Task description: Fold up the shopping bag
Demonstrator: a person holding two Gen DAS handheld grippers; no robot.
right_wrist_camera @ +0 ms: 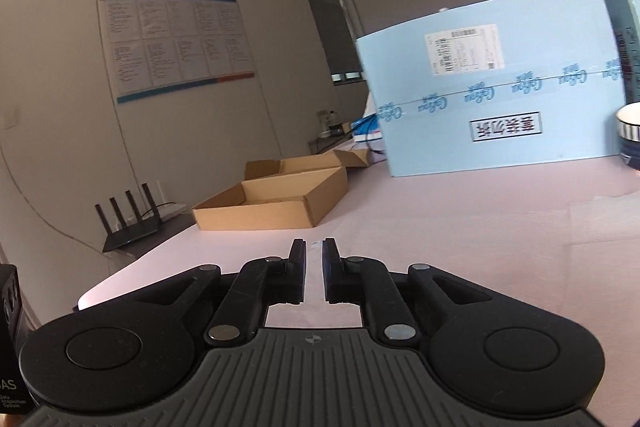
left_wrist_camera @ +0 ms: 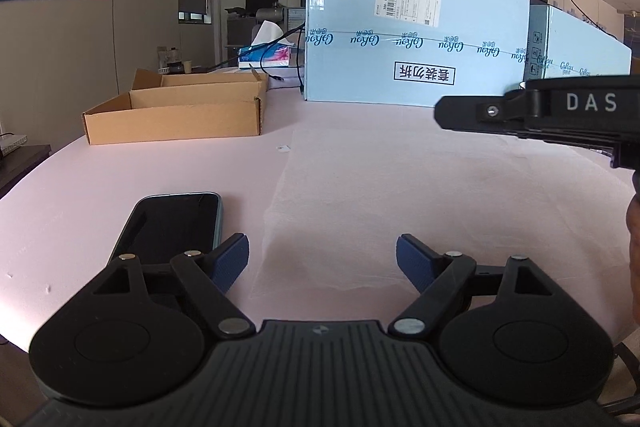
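Observation:
The shopping bag [left_wrist_camera: 420, 195] is a pale, thin sheet lying flat on the pink table [left_wrist_camera: 120, 167]; in the right wrist view only its left part [right_wrist_camera: 592, 223] shows. My left gripper [left_wrist_camera: 320, 247] is open and low over the bag's near left edge, its blue pads [left_wrist_camera: 230, 261] wide apart with nothing between them. My right gripper [left_wrist_camera: 444, 113] hangs above the bag's far right side, seen side-on. In its own view the right gripper [right_wrist_camera: 314, 247] has its fingers almost together and holds nothing.
A dark phone [left_wrist_camera: 172, 227] lies just left of the bag, beside my left finger. An open cardboard box [left_wrist_camera: 180, 115] sits at the far left, large light-blue cartons [left_wrist_camera: 416, 39] wall the back, and a bowl [right_wrist_camera: 628, 131] stands at the right edge. A router [right_wrist_camera: 128, 223] sits off the table.

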